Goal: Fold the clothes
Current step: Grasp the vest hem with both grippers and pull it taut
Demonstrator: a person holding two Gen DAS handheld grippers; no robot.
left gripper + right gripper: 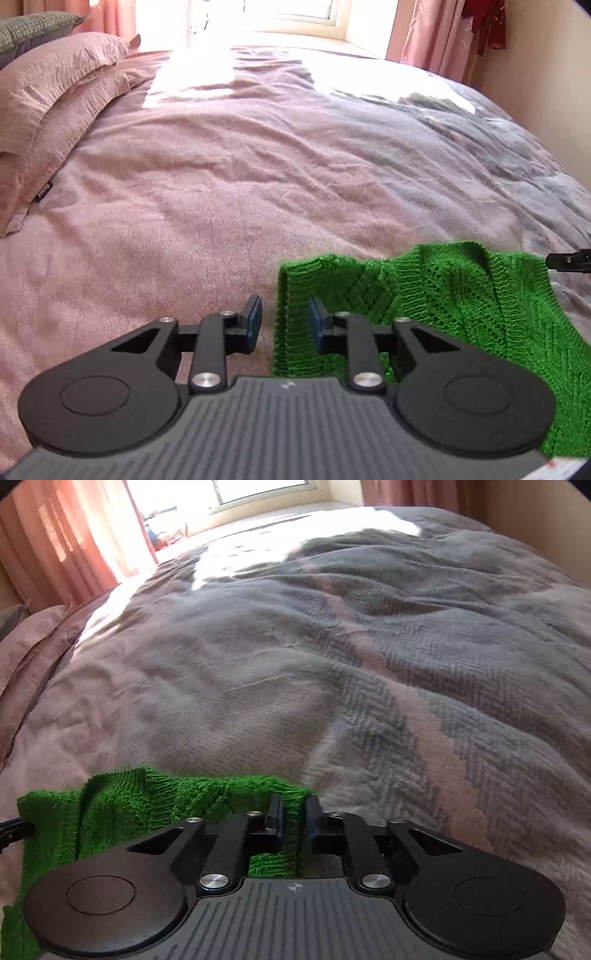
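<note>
A bright green knit garment (443,295) lies bunched on the bed near its front edge. In the left wrist view my left gripper (286,314) straddles the garment's ribbed left edge. Its jaws stand apart, and a strip of pink cover shows between the left pad (255,317) and the knit. In the right wrist view my right gripper (293,810) is shut on the other edge of the green garment (129,805), with knit filling the gap between the pads. The tip of the right gripper (569,260) shows at the left view's right edge.
The bed has a pink duvet (184,184), with a grey herringbone blanket (406,646) over its right half. Pink pillows (55,110) are stacked at the left. A sunlit window (288,14) and pink curtains (432,33) are at the far side, and a wall runs along the right.
</note>
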